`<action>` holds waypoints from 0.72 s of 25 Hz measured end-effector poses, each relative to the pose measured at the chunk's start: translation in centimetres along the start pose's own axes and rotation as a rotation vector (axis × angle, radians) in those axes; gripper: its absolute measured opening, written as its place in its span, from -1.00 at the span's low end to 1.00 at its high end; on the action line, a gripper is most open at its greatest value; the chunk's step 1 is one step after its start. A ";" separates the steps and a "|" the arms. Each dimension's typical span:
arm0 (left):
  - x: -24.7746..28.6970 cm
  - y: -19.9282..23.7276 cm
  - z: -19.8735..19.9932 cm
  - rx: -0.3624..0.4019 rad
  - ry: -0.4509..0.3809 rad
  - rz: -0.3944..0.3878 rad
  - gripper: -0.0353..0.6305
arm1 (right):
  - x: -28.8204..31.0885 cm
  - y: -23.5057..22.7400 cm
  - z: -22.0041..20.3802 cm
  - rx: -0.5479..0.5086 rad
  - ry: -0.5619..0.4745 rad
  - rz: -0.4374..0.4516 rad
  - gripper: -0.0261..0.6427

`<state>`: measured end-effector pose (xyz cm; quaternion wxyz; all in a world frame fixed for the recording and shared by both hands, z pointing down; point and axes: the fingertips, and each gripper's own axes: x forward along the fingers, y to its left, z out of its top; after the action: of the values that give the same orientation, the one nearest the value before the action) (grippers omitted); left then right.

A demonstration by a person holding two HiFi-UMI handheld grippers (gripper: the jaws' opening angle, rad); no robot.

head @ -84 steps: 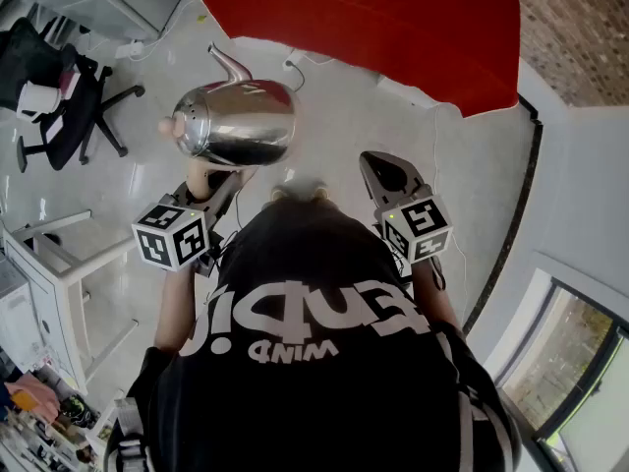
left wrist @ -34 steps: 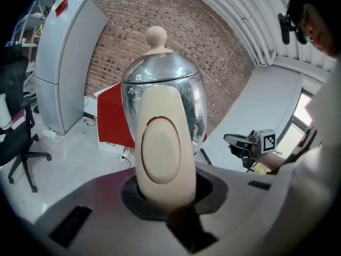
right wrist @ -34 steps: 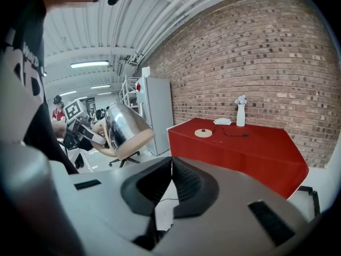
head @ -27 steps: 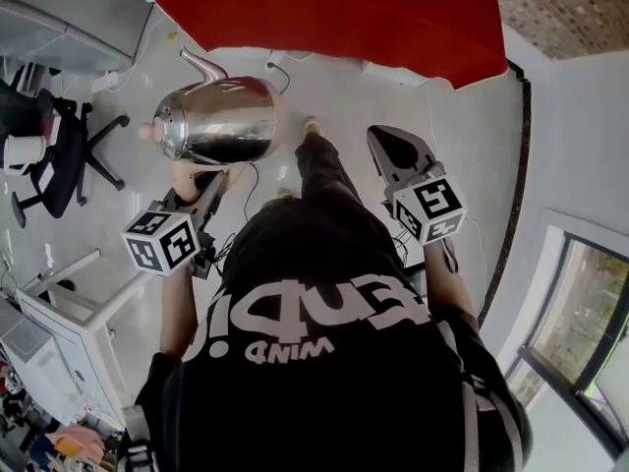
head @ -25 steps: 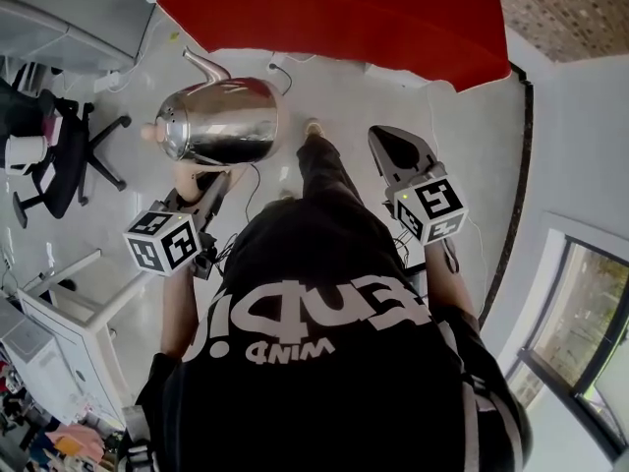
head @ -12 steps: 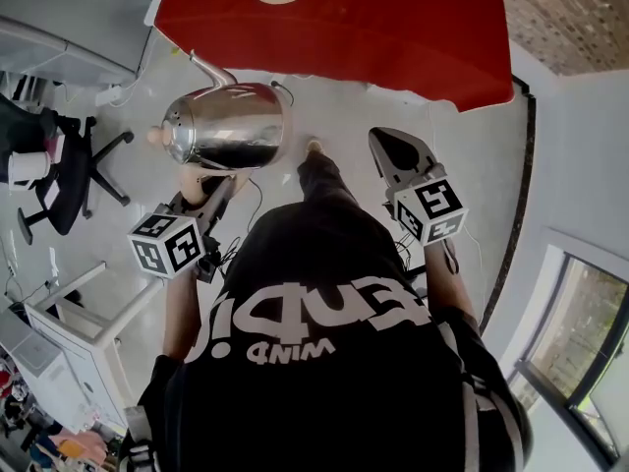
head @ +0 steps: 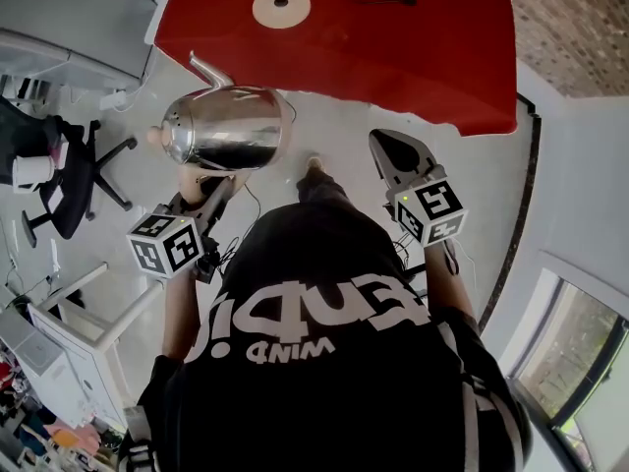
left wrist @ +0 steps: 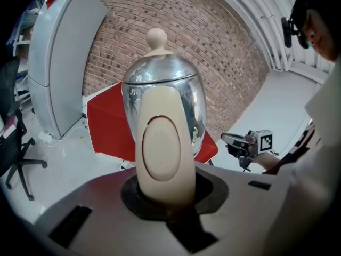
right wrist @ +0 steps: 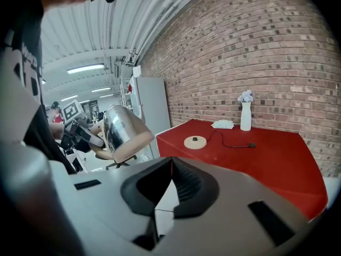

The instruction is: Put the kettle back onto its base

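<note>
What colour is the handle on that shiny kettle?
Cream; the handle shows best in the left gripper view.

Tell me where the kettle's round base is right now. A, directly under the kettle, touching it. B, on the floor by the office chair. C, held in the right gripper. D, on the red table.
D: the round base lies on the red table, while the kettle is held clear of it, above the floor, by the left gripper.
</note>
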<state>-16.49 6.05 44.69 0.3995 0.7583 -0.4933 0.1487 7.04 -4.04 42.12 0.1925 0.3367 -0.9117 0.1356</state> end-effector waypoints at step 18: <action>5.4 2.8 7.7 -0.063 -0.041 0.059 -0.68 | 7.7 -6.5 4.1 -0.029 0.037 0.094 -0.85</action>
<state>-17.66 -3.64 44.43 0.4081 0.7335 -0.5280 0.1292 4.95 -14.68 42.63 0.2075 0.2880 -0.9247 0.1375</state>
